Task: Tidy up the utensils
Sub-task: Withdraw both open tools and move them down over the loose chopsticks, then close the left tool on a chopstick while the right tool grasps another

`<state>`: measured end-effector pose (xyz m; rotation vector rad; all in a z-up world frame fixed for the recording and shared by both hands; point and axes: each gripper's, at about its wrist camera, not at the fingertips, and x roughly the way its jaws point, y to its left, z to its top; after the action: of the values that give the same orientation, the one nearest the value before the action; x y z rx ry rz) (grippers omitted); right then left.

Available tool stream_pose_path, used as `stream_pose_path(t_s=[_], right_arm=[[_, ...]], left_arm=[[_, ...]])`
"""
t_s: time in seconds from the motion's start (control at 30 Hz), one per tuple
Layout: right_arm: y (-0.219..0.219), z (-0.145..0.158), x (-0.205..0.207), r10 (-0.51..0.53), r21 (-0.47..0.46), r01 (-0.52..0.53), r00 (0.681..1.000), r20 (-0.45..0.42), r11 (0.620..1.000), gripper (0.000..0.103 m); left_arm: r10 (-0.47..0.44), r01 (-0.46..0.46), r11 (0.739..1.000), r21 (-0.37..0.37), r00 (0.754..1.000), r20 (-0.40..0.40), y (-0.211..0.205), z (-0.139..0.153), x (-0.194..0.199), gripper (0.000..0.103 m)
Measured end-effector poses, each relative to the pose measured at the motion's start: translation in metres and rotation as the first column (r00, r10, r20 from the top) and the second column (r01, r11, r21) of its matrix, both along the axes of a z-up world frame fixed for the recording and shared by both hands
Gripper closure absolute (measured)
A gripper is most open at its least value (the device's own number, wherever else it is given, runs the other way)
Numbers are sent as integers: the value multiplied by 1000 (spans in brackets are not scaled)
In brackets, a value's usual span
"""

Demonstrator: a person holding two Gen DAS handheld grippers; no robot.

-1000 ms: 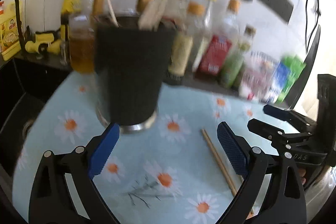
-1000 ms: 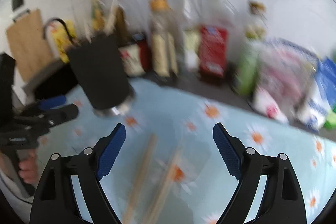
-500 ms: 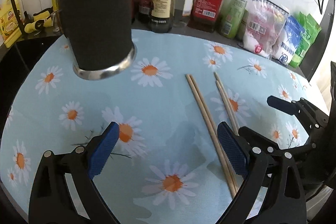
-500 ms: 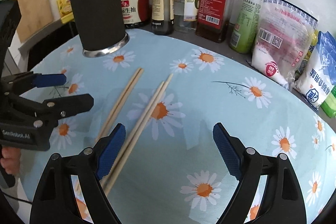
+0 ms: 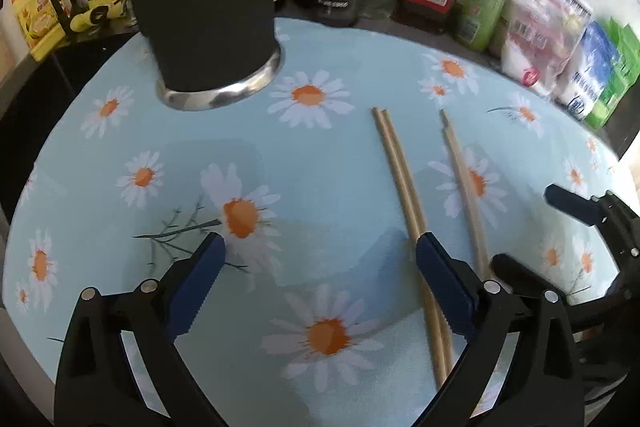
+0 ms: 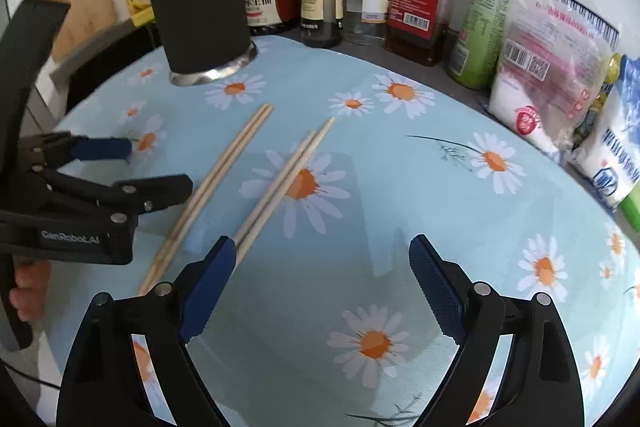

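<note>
The daisy-print tablecloth bears a black utensil holder at the far left. Two chopstick pairs lie near, apart. The right gripper is opening wide, empty; the left gripper gapes wide, empty.

1. Your left gripper is angled down, jaws wide apart, nothing gripped.
2. Your right gripper is angled down, jaws opening, nothing between them.
3. Your left hand grips its handle.
</note>
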<state>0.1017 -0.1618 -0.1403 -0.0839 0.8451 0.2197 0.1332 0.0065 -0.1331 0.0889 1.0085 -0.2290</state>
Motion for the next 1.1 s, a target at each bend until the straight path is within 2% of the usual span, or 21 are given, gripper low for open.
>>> stream_pose_path(t_s=[0.07, 0.17, 0.27, 0.37, 0.47, 0.67, 0.73, 0.77, 0.87, 0.9, 0.93, 0.97, 1.0, 1.03, 1.07, 1.1], right_arm=[[3, -3, 2, -5, -1, 5, 1000, 4, 1000, 19], [8, -1, 3, -1, -41, 2, 1000, 19, 999, 19], [8, -2, 4, 4, -86, -3, 1000, 15, 996, 18], [0, -4, 5, 5, -49, -6, 1000, -8, 999, 18], [-10, -2, 3, -6, -12, 6, 1000, 0, 1000, 18], [-21, 2, 12, -11, 43, 12, 999, -32, 999, 18], [-16, 1, 16, -7, 23, 8, 999, -47, 1000, 18], [-10, 0, 19, -13, -29, 12, 999, -46, 1000, 17], [-8, 1, 25, -24, -33, 21, 997, -68, 999, 17], [-10, 1, 27, -32, -25, 30, 996, -80, 999, 21], [-13, 2, 28, -42, -30, 40, 996, -77, 999, 29], [-16, 3, 28, -50, -28, 48, 996, -75, 998, 35], [-19, 4, 28, -56, -29, 54, 996, -74, 998, 48], [-21, 5, 28, -56, -27, 54, 996, -76, 998, 61], [-24, 7, 30, -55, -27, 53, 995, -79, 998, 68], [-27, 8, 31, -61, -26, 59, 995, -81, 998, 83]], left_arm=[[-6, 5, 999, 44, 1000, 9, -2, -1, 0, 9], [-8, 8, 1000, -3, 1000, -4, 1, 3, -3, 9], [-6, 6, 1000, -1, 1000, 8, 0, 7, -4, 9], [-11, 11, 1000, -14, 1000, -8, -5, 7, -2, 9], [-5, 5, 1000, 24, 1000, -17, -12, 2, 2, 9], [37, -36, 999, 28, 998, -44, -7, -1, 8, 5], [44, -40, 997, 70, 998, -54, -12, -3, 9, 5], [47, -42, 995, 89, 998, -53, -15, -2, 10, 5], [53, -48, 997, 59, 995, -80, -14, 0, 14, 12], [49, -45, 997, 59, 996, -78, -13, 1, 15, 17], [47, -42, 997, 57, 996, -75, -13, 2, 14, 22], [42, -38, 998, 54, 996, -73, -12, 5, 13, 37], [35, -31, 998, 52, 997, -74, -12, 7, 12, 60], [13, -9, 999, 46, 997, -80, -13, 10, 12, 74], [-3, 7, 999, 40, 996, -90, -14, 11, 12, 98], [-16, 20, 999, 31, 994, -106, -14, 11, 12, 98]])
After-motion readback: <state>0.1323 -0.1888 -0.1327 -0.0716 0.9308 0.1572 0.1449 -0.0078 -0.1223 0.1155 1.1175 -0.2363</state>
